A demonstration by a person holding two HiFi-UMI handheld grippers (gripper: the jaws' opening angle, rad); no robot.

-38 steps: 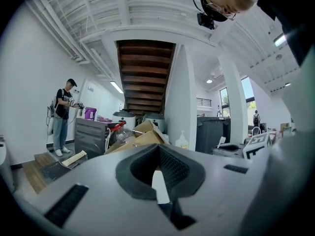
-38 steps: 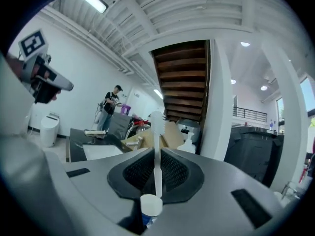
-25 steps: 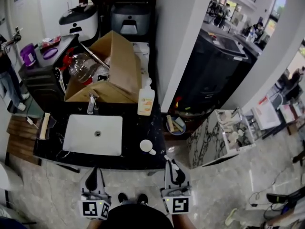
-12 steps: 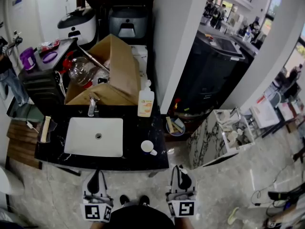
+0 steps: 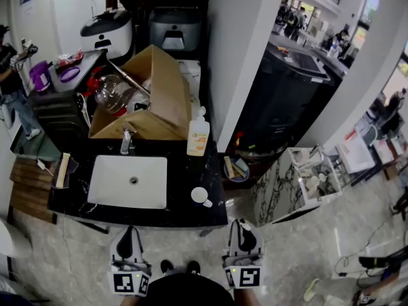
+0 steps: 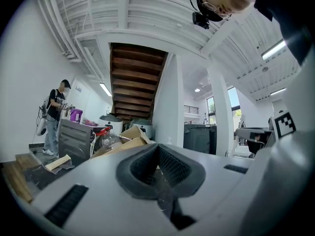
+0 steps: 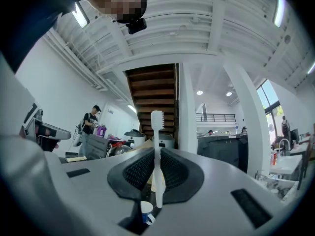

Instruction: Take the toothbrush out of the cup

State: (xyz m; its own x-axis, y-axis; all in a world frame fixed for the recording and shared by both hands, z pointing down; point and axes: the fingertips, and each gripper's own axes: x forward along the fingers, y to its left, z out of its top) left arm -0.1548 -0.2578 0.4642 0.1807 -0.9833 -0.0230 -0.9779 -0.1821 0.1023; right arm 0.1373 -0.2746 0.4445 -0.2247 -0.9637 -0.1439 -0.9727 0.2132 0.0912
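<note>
A white cup [image 5: 199,195] stands on the black counter [image 5: 180,171], right of the sink and near the front edge. In the right gripper view a white toothbrush [image 7: 157,132] stands upright, bristles at the top, with my right gripper [image 7: 157,154] shut on its handle; the cup [image 7: 146,211] shows small and low beyond the jaws. In the head view my right gripper [image 5: 241,227] hangs in front of the counter edge, short of the cup. My left gripper [image 5: 129,233] is level beside it, jaws shut with nothing between them [image 6: 158,150].
A white sink [image 5: 127,181] with a faucet [image 5: 126,140] is set in the counter. Behind it are an open cardboard box [image 5: 153,101] and a soap bottle [image 5: 198,136]. A bowl [image 5: 236,169] sits off the right end. A person [image 5: 13,88] stands far left.
My right gripper has drawn back a little from the counter edge and straightened, still holding the toothbrush. The left gripper has stayed put.
</note>
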